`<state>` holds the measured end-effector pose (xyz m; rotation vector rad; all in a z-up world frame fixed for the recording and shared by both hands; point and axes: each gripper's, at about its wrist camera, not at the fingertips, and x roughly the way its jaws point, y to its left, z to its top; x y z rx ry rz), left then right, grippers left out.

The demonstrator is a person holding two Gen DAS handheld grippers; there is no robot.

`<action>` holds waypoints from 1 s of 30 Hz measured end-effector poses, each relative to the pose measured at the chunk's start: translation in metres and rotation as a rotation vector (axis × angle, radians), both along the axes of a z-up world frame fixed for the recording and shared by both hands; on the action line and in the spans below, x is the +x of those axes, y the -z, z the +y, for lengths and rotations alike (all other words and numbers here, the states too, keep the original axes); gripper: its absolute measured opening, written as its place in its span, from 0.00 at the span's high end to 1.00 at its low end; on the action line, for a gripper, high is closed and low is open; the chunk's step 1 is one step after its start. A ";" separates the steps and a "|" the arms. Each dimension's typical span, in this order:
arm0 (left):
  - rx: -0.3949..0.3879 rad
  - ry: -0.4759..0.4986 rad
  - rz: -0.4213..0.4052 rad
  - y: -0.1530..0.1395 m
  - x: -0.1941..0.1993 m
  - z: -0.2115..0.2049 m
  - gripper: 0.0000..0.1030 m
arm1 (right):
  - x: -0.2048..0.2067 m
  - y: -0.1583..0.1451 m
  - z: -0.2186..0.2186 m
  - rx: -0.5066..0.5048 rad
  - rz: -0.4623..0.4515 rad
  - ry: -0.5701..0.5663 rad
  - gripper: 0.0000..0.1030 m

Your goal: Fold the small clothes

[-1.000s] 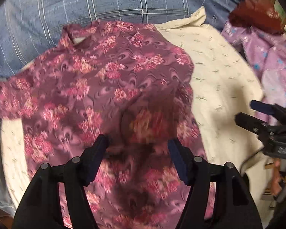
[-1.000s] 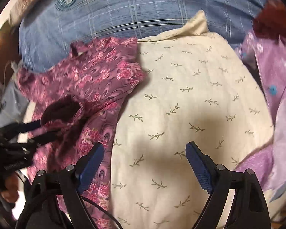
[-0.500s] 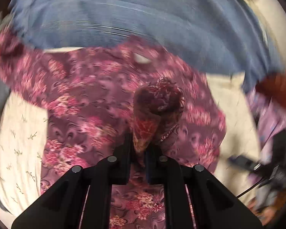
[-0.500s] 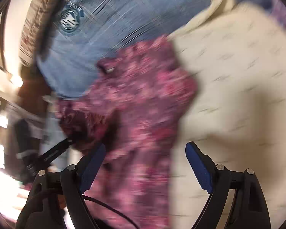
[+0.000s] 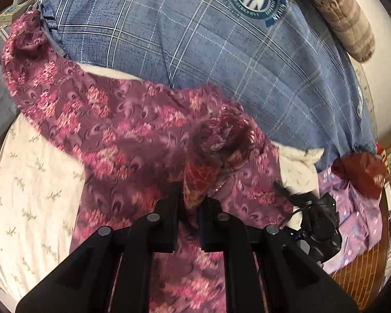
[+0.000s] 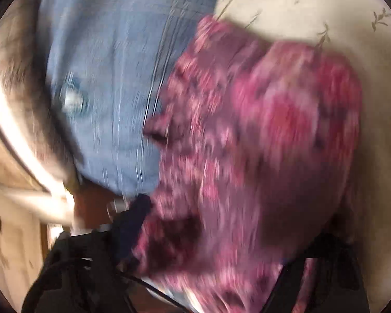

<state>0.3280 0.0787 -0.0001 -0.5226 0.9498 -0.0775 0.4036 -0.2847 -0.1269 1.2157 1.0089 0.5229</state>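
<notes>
While my left tool (image 5: 190,208) pinches a bunched fold of the maroon floral-print blouse (image 5: 112,135), its two black fingers are pressed nearly together with the cloth standing up between them in a crumpled knot. That blouse lies spread across the cream leaf-sprigged sheet (image 5: 31,187) of the bed, one sleeve reaching up toward the far left corner, where a white power strip (image 5: 11,5) sits. Along the bed's far edge, a blue plaid quilt with a round teal crest (image 5: 221,52) is heaped behind the garment, and a brown patterned bolster (image 5: 344,18) lies beyond it. Near the bed's right edge, a lilac garment with blue dots (image 5: 352,208) is crumpled beside a dark red cloth (image 5: 359,174).

My right tool (image 5: 318,221) shows in the left wrist view as a black blur at the blouse's right side. Its jaws have just been closing, and in its own badly smeared view the blouse (image 6: 260,143) fills the space between the fingers (image 6: 133,219); I cannot tell whether the pads are already pressing the cloth.
</notes>
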 end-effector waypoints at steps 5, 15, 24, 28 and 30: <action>-0.058 -0.008 -0.070 -0.020 0.029 -0.002 0.91 | 0.016 -0.076 -0.038 -0.076 -0.300 0.114 0.95; -0.078 0.010 0.210 0.103 0.045 -0.011 0.91 | 0.011 0.028 -0.078 -0.379 -0.102 0.058 0.94; -0.005 0.112 0.068 0.049 0.004 0.001 0.74 | -0.050 -0.010 -0.125 -0.347 -0.104 0.025 0.69; 0.004 0.065 0.031 0.036 0.001 0.013 0.54 | -0.076 -0.073 -0.136 -0.461 -0.275 0.094 0.61; -0.007 0.071 0.049 0.038 0.015 0.011 0.54 | -0.063 -0.086 -0.127 -0.510 -0.334 0.065 0.50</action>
